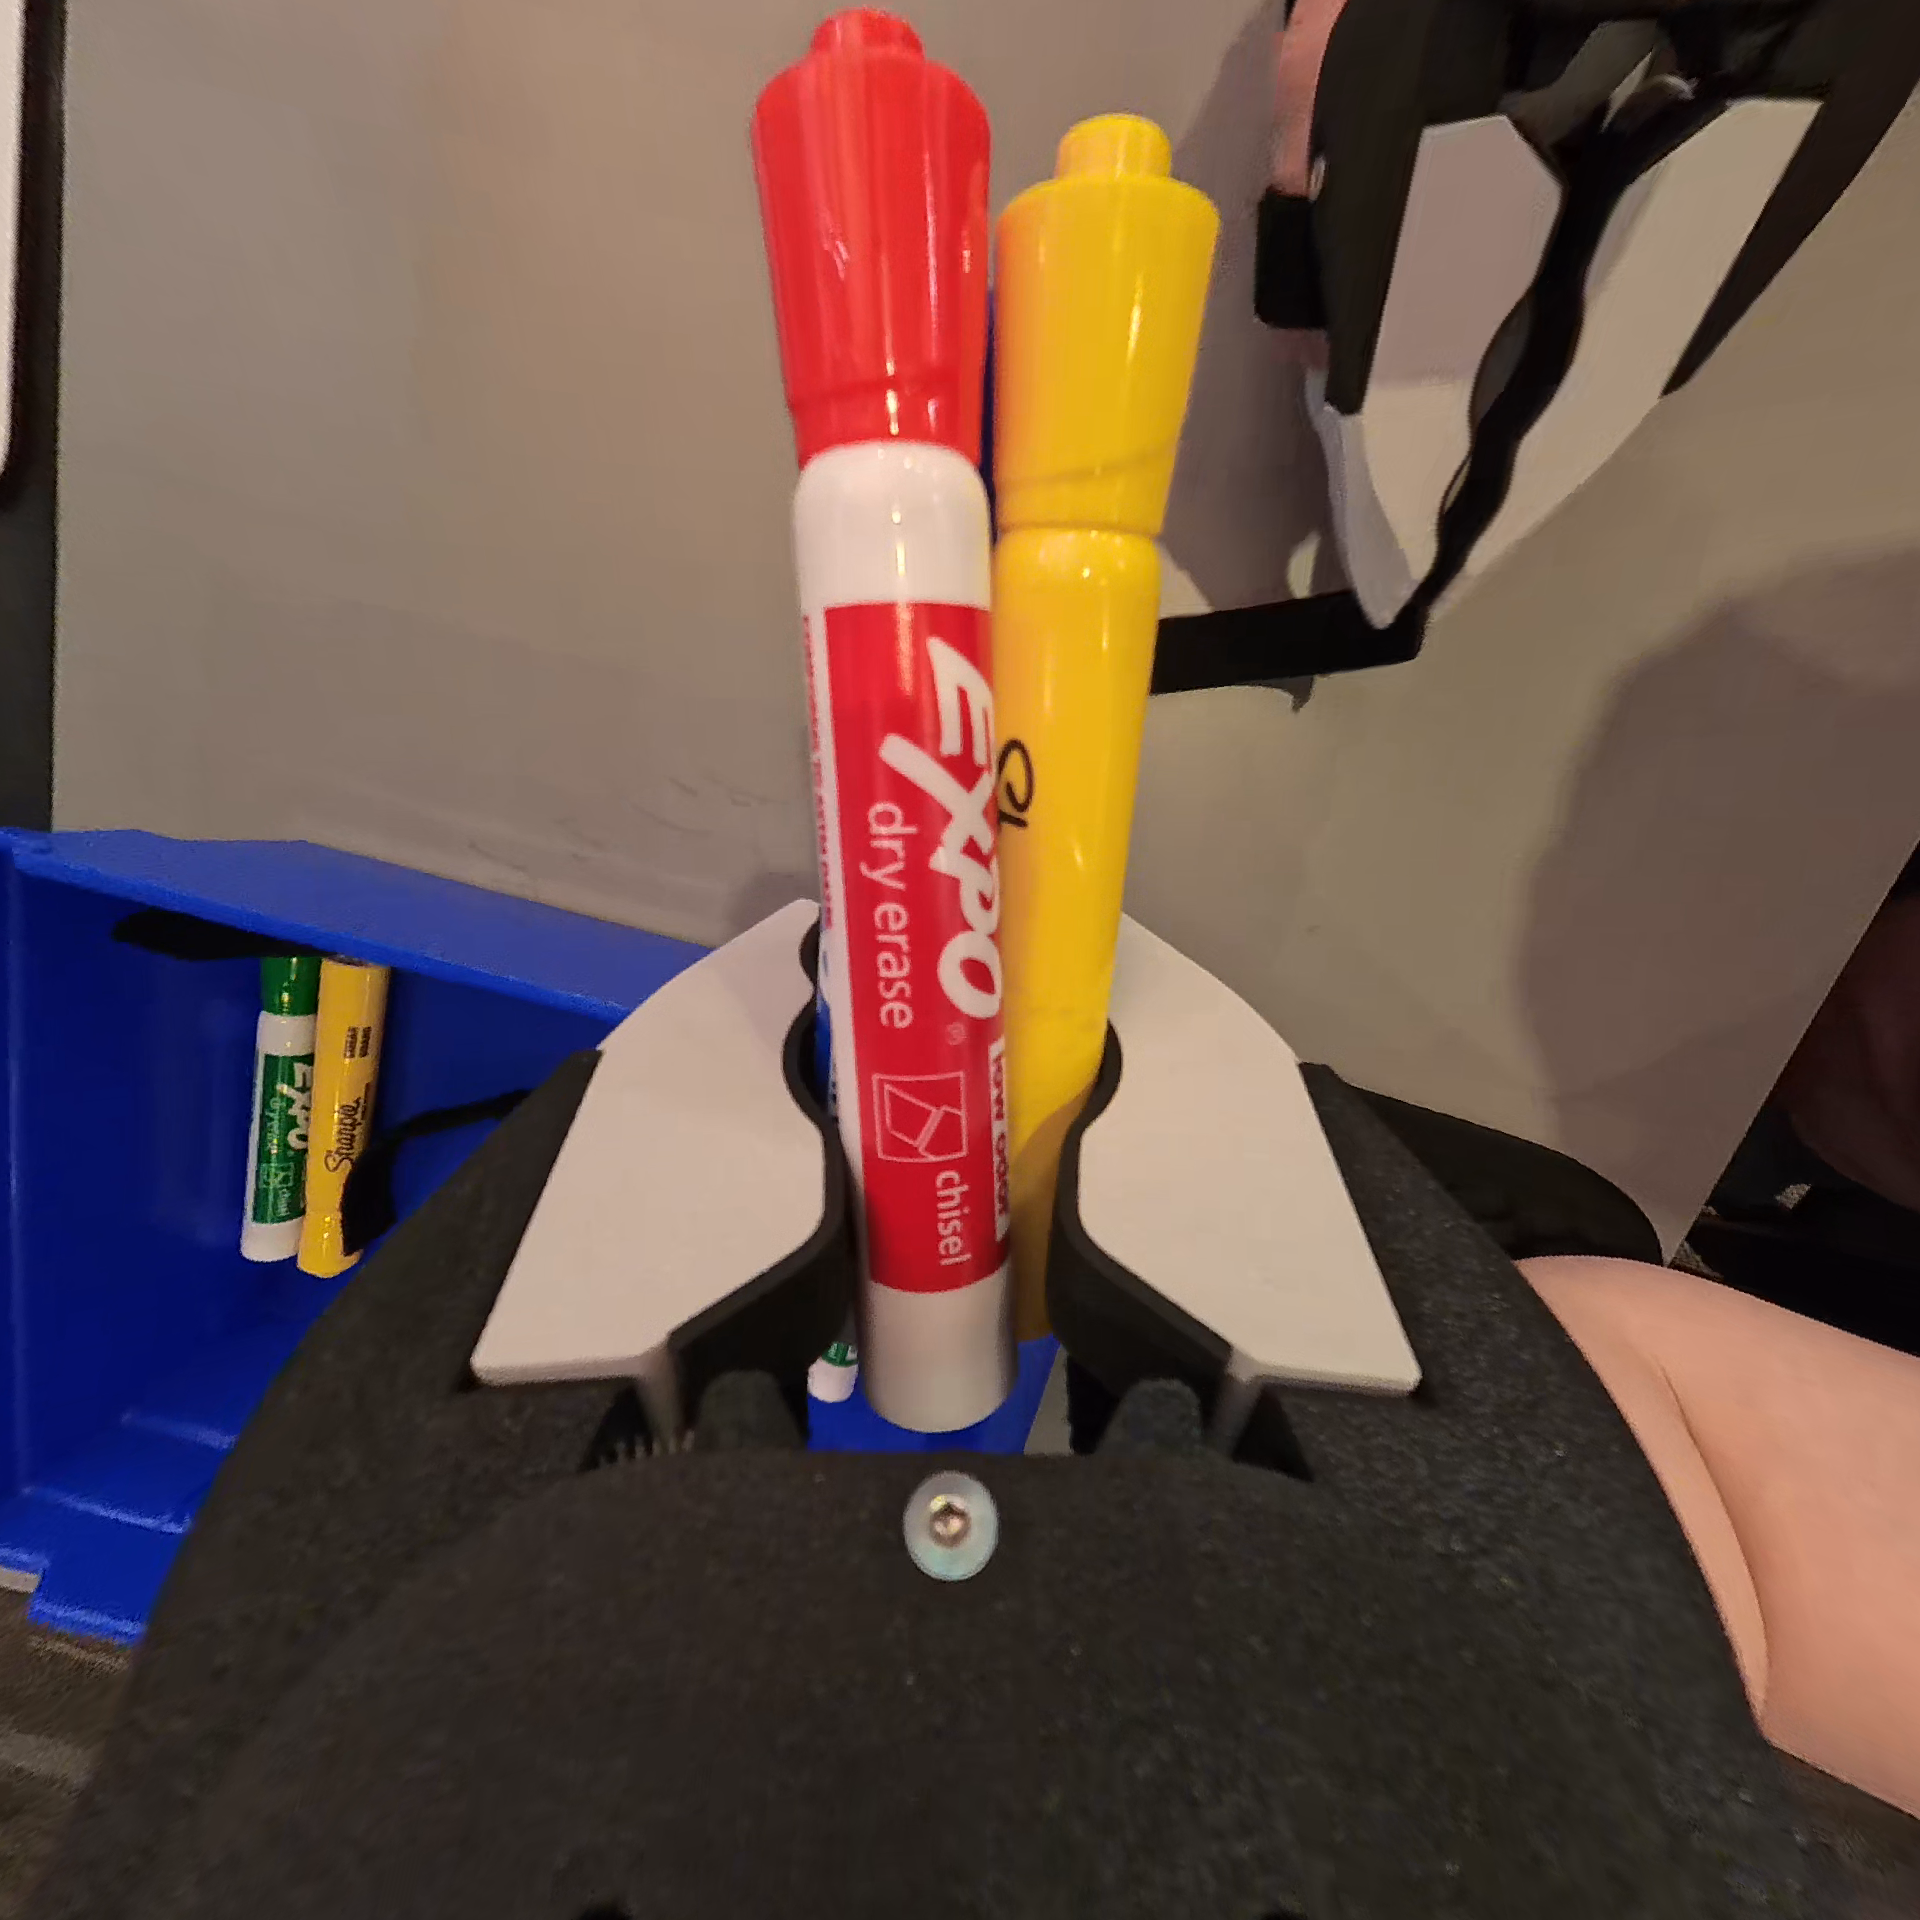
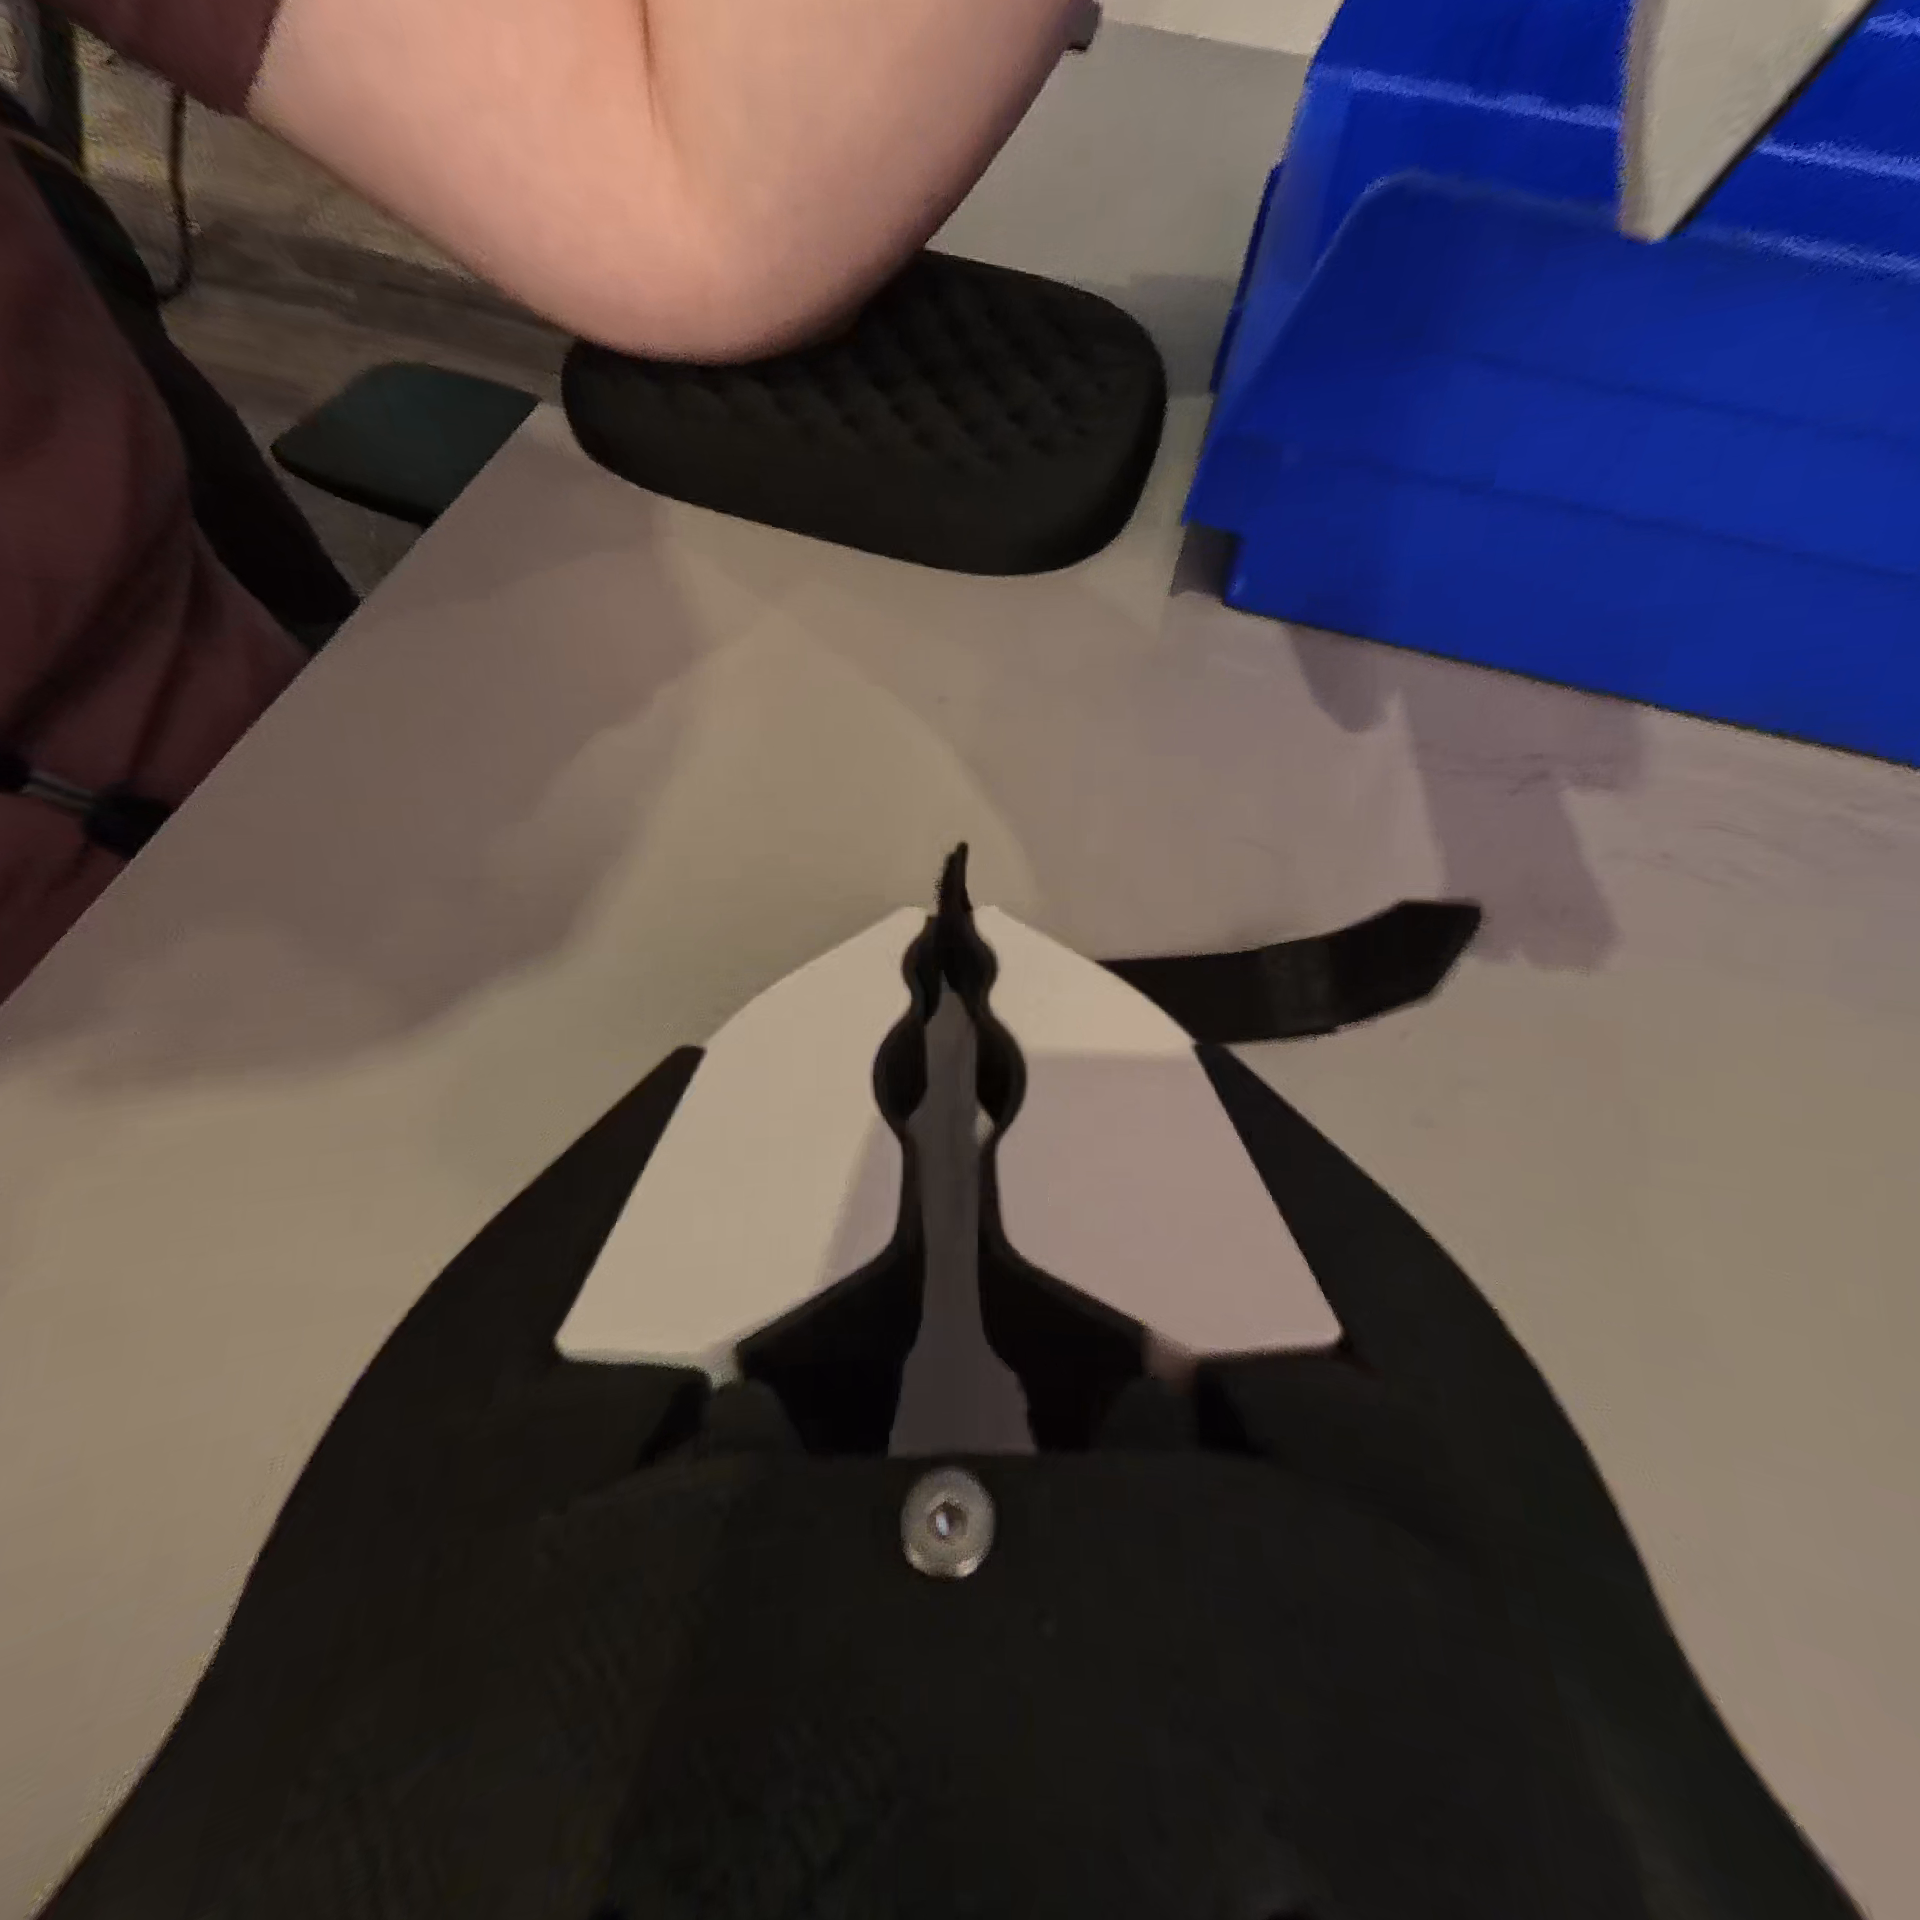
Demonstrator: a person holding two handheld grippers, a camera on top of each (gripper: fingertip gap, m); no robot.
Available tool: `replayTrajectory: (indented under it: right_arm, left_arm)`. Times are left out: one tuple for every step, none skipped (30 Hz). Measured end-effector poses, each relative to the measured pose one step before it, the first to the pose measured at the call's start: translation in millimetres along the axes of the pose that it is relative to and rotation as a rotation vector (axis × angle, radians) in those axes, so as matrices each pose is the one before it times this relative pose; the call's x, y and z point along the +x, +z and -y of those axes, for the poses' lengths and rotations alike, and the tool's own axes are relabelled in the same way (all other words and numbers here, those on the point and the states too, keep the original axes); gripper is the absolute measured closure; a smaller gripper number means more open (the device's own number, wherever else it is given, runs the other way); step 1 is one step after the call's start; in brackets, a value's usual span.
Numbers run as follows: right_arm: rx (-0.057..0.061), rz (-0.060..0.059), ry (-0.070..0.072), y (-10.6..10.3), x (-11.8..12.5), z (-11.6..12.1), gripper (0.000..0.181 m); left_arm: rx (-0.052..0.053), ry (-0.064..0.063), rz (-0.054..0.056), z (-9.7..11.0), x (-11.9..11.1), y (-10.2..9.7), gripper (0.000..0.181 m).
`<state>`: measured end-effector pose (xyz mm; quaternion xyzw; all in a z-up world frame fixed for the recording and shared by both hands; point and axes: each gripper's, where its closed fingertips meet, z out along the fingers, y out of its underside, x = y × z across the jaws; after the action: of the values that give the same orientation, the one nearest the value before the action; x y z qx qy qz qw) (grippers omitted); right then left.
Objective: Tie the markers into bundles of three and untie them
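**Left claw clamped on markers, right claw pinching the strap**

My left claw [image 1: 951, 1049] is closed around a bunch of markers, caps pointing away from the camera. Red marker [image 1: 914, 790] in front, yellow marker [image 1: 1086, 665] touching it on the right; a sliver of blue shows between them, can't tell what it is. Both stick well out past the fingers.

My right claw [image 2: 956, 935] is nearly closed, tips pinching a black strap [image 2: 1299, 971]. The strap's free end trails right, over the pale worktop [image 2: 416, 935]. In the left wrist view that claw sits upper right, strap running from it toward the yellow marker; whether it goes around the bunch is hidden.

Blue bin [image 1: 156, 1195] at left holds a green marker [image 1: 278, 1112] and another yellow one [image 1: 343, 1122], side by side, a black strap over them. A bare arm [image 2: 644, 156] rests on a black pad [image 2: 935, 436] beside the bin.
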<state>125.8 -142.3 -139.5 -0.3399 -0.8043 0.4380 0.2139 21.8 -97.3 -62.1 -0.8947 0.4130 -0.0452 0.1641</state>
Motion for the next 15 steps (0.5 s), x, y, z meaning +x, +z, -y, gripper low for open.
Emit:
replayTrajectory:
  right_arm:
    - [-0.0031,0.0017,0.0170,-0.03,0.31,-0.72,0.177]
    - [0.0163,0.0289,0.0310,-1.70,-3.24,2.88,0.177]
    - [0.0429,0.0305,0.0469,-3.78,-3.04,7.38,0.178]
    - [0.0609,0.0147,0.0652,-5.78,0.22,10.71,0.178]
    - [0.0715,0.0287,0.0739,-7.46,-1.13,13.48,0.178]
    - [0.0763,0.0455,0.0747,-8.36,-3.80,15.33,0.178]
    - [0.0741,0.0365,0.0718,-8.72,-3.29,16.16,0.178]
    - [0.0747,0.0233,0.0646,-8.46,-2.34,16.52,0.178]
    - [0.0665,0.0192,0.0548,-7.69,-2.48,15.58,0.178]
    - [0.0540,0.0051,0.0465,-6.89,-1.00,13.79,0.178]
    - [0.0446,0.0018,0.0408,-6.14,-0.32,12.53,0.178]
    - [0.0372,0.0055,0.0311,-5.23,-1.10,11.18,0.178]
    - [0.0284,-0.0174,0.0350,-4.64,2.20,9.84,0.178]
    - [0.0200,-0.0268,0.0387,-4.14,4.11,8.56,0.178]
    - [0.0152,-0.0080,0.0242,-3.37,1.11,7.38,0.178]
  left_arm:
    - [-0.0079,0.0054,-0.0021,0.54,0.26,2.30,0.138]
    - [-0.0079,0.0062,-0.0051,0.86,0.56,2.70,0.138]
    - [-0.0081,0.0067,-0.0048,1.02,0.52,2.94,0.138]
    - [-0.0089,0.0062,-0.0025,1.33,0.05,3.00,0.138]
    - [-0.0089,0.0081,-0.0024,1.58,0.22,3.13,0.138]
    - [-0.0063,0.0106,-0.0055,2.17,0.59,3.35,0.138]
    - [-0.0037,0.0111,-0.0065,2.70,0.68,3.26,0.138]
    - [-0.0004,0.0113,-0.0061,3.15,0.49,3.17,0.138]
    - [0.0012,0.0105,-0.0098,3.28,1.12,3.15,0.138]
    - [0.0011,0.0114,-0.0153,3.28,1.99,3.25,0.138]
    - [0.0046,0.0151,-0.0127,3.88,1.66,3.03,0.138]
    - [0.0083,0.0154,-0.0135,4.40,1.82,2.80,0.138]
    - [0.0077,0.0120,-0.0146,3.92,1.94,2.47,0.138]
    - [0.0047,0.0114,-0.0093,3.37,1.26,2.35,0.138]
    - [0.0023,0.0131,-0.0058,2.51,0.90,2.24,0.138]
